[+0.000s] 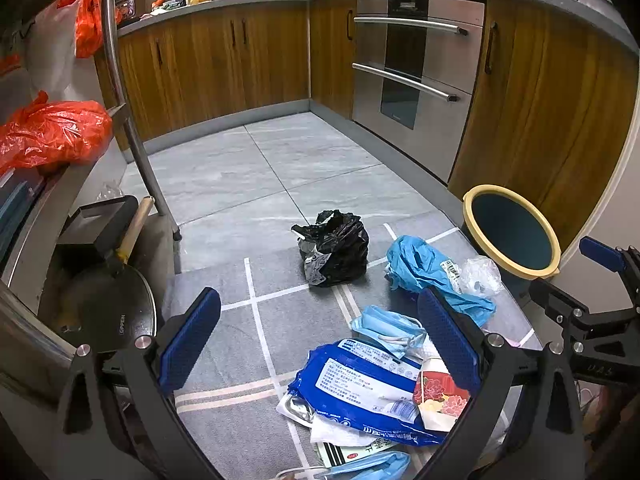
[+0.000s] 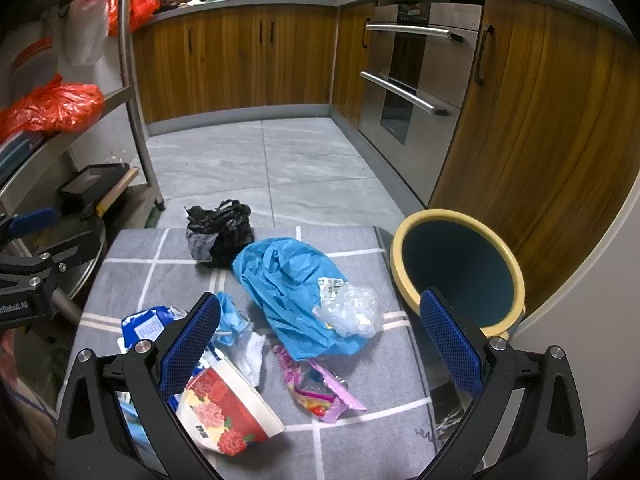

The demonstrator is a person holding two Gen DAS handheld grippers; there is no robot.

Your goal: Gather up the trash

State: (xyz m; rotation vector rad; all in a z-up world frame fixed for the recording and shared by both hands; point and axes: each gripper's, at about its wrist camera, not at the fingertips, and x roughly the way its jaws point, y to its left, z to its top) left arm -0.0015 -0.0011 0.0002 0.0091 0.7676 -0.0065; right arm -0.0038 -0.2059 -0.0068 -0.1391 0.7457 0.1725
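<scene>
Trash lies scattered on a grey checked mat [image 1: 256, 344] [image 2: 360, 432]. Farthest off is a black bag [image 1: 334, 250] [image 2: 220, 232], with a crumpled blue bag [image 1: 424, 268] [image 2: 288, 284] and clear plastic [image 2: 352, 312] nearer. Closer still are a blue wipes pack [image 1: 360, 392] [image 2: 144, 326], blue face masks [image 1: 388, 328], a red flowered paper bowl [image 2: 224, 412] [image 1: 438, 398] and a pink wrapper [image 2: 316, 388]. A yellow-rimmed bin [image 1: 512, 232] [image 2: 460, 268] stands at the right. My left gripper [image 1: 320, 340] is open above the wipes pack. Over the wrapper, my right gripper [image 2: 320, 344] is open too.
A metal shelf rack [image 1: 136, 136] with orange bags [image 1: 52, 132], a pan lid [image 1: 108, 312] and a black box stands at the left. Wooden cabinets [image 1: 224, 60] and a steel oven [image 1: 416, 76] line the back and right. Grey tile floor [image 1: 260, 168] lies beyond the mat.
</scene>
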